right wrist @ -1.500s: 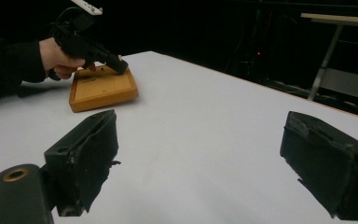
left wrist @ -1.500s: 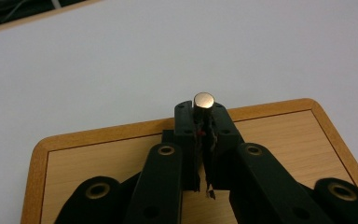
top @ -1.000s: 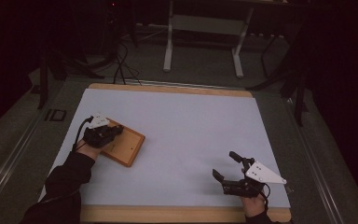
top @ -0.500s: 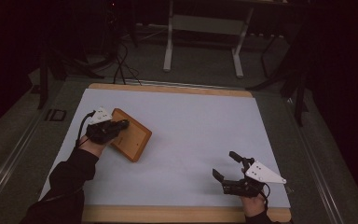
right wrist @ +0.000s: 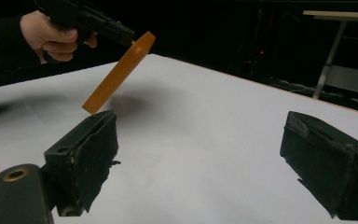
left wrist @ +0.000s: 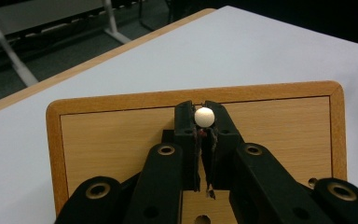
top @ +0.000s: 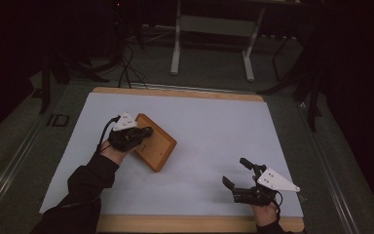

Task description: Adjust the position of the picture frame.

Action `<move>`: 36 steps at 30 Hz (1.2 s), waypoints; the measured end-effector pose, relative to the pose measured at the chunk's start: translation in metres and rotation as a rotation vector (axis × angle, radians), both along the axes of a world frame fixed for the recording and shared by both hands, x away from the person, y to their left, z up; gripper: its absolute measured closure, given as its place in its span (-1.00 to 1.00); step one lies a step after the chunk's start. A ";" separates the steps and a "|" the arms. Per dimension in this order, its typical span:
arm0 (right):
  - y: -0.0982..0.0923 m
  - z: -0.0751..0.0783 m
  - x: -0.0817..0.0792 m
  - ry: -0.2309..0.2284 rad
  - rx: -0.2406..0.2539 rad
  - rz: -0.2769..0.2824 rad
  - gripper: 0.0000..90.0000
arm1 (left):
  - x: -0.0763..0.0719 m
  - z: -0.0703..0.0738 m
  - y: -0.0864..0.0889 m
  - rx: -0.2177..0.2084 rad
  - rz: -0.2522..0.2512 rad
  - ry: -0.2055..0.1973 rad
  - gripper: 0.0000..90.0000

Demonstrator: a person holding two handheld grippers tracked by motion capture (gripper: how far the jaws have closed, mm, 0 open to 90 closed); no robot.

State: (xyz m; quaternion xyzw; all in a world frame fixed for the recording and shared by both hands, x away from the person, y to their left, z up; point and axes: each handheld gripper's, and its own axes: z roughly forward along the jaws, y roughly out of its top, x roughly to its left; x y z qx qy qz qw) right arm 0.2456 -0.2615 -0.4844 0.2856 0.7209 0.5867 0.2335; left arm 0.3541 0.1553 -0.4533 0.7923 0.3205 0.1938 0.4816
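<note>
Dark room, table legs and cables behind; white table top [top: 209,126] with a wooden border, well lit.

Left gripper [top: 143,132]: jaws pressed together on a small white knob [left wrist: 204,116] at the edge of the wooden board [top: 157,146]. Board lifted clear of the table, hanging tilted below and ahead of the jaws, far corner lowest.

Right gripper [top: 234,173]: jaws spread wide, nothing between them, resting low near the front edge of the table, well apart from the board.

Handling, judged: board stiff, flat, probably light enough for a one-jaw hold, but all weight hangs from one small round knob, so likely to swing or twist about it. Knob smooth and round; could slip out if tilted further. Safer second hold: rim of the free low edge, jaws across the thickness.

View notes:
- Left gripper view: knob caught between the jaw tips, raised rim around the board face, small holes near the jaws. Height above the table not readable.
- Right gripper view: board [right wrist: 117,72] edge-on, clearly in the air, shadow on the table beneath; left hand [right wrist: 51,33] above it. Knob hidden.
- High view: both grippers together, spacing between them.
</note>
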 end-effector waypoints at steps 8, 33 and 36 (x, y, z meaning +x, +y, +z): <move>0.000 0.000 0.000 -0.002 -0.001 0.000 -0.76 | 0.001 -0.004 -0.029 -0.005 -0.054 0.015 0.90; -0.005 0.001 -0.001 -0.011 -0.003 -0.012 -0.76 | 0.021 -0.028 -0.100 0.047 -0.133 0.067 0.90; -0.005 0.001 -0.001 -0.013 -0.004 -0.009 -0.76 | 0.025 -0.031 -0.106 0.050 -0.127 0.071 0.90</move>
